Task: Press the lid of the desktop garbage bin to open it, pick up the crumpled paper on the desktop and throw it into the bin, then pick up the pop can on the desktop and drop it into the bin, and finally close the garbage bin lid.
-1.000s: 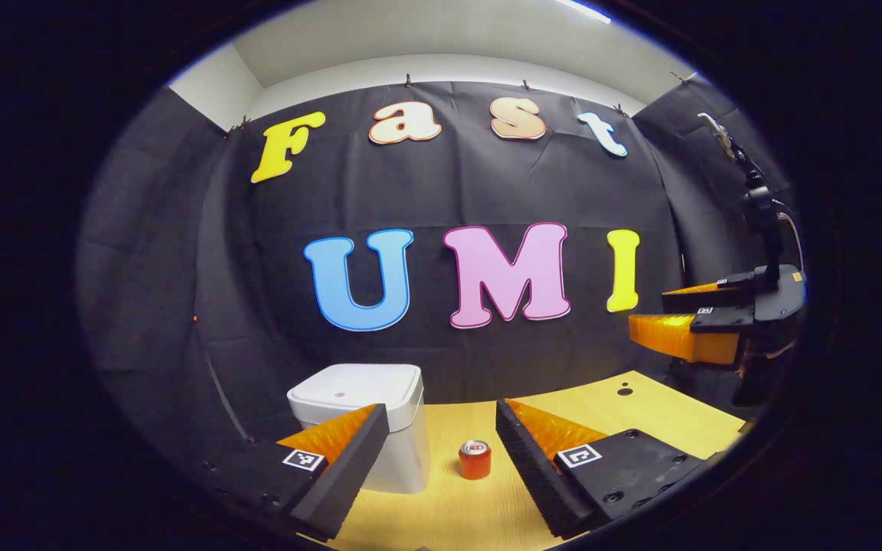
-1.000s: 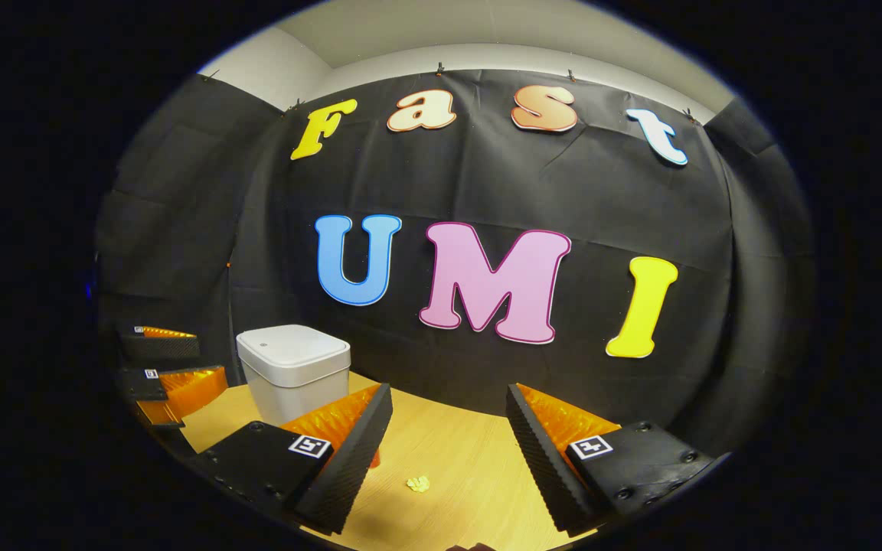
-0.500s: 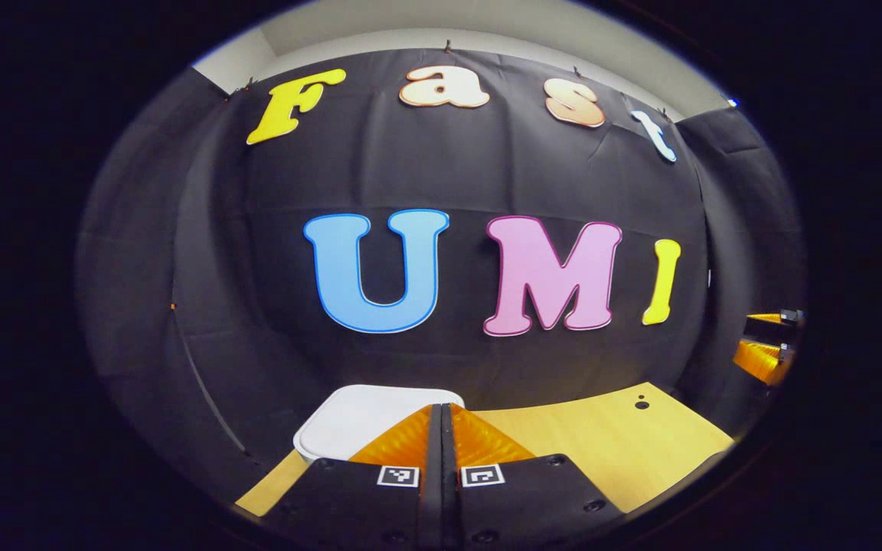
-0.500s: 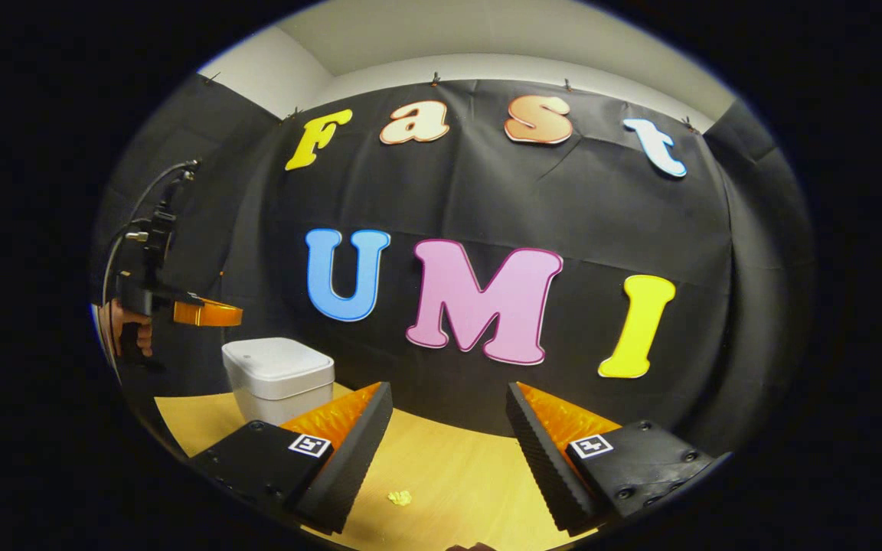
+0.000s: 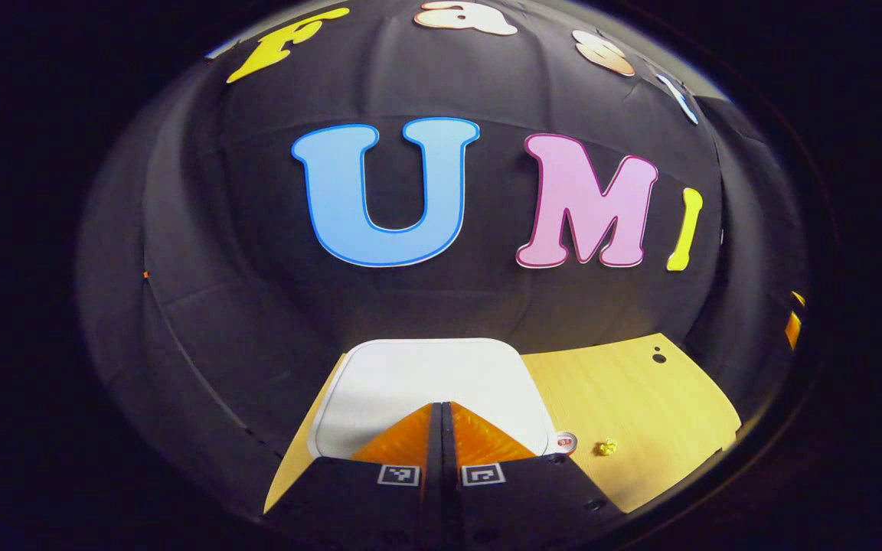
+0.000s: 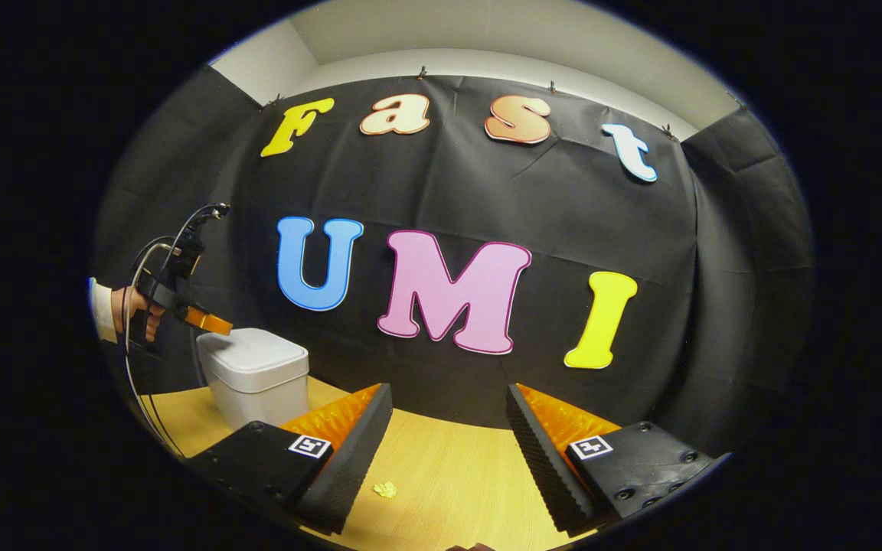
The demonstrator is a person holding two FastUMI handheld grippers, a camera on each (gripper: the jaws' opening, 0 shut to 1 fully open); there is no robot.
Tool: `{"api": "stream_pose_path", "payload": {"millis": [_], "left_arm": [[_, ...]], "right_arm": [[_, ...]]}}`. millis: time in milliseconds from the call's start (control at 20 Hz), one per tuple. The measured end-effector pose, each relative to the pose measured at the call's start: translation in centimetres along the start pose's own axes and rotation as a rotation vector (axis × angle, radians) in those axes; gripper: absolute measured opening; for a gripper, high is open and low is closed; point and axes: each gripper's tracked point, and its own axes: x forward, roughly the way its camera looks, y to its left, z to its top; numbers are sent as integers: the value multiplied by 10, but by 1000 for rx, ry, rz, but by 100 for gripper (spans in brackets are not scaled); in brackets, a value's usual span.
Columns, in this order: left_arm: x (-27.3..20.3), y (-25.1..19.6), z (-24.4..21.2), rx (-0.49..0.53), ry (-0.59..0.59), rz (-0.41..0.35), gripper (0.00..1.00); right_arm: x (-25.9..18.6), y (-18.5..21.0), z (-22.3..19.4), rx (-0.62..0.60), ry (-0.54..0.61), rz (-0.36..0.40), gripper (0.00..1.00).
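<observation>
Left tool (image 5: 441, 409) has dropped from above the bin (image 6: 254, 376) onto its lid (image 5: 426, 383), fingers closed together and empty.
Pinched fingers make a blunt point for pressing the still-shut lid. Right tool (image 6: 449, 428) waits, fingers wide apart, above the paper ball (image 6: 385, 489) on the counter (image 6: 449, 490); the can (image 5: 565, 441) stands just beside the bin.

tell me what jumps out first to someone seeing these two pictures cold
The white bin stands at the left back of the wooden table, lid down. The left tongs, closed, are right over the lid; whether they touch it I cannot tell. In the right gripper view a hand holds them there. The right tongs are wide open over the crumpled paper, and the can peeks out beside the bin.
</observation>
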Motion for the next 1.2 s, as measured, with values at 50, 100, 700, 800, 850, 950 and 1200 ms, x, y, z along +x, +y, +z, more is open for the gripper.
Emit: {"api": "stream_pose_path", "payload": {"millis": [50, 100, 700, 800, 850, 950, 1200], "left_arm": [[5, 3, -6, -2, 24, -3, 5], [11, 4, -13, -2, 53, -5, 6], [-8, 10, 21, 60, -81, 83, 6], [-23, 0, 46, 67, -151, 72, 6], [-35, -1, 51, 78, -170, 81, 6], [-46, -8, 58, 103, -200, 84, 6], [-78, -21, 64, 77, -235, 69, 7]], "right_arm": [[0, 2, -3, 2, 11, -3, 96], [1, 4, -6, 7, 22, -2, 96], [39, 52, -71, 130, 226, 106, 97], [46, 50, -74, 136, 231, 100, 97], [49, 51, -80, 131, 238, 101, 97], [55, 53, -87, 111, 240, 107, 97], [78, 63, -119, 74, 280, 138, 97]]}}
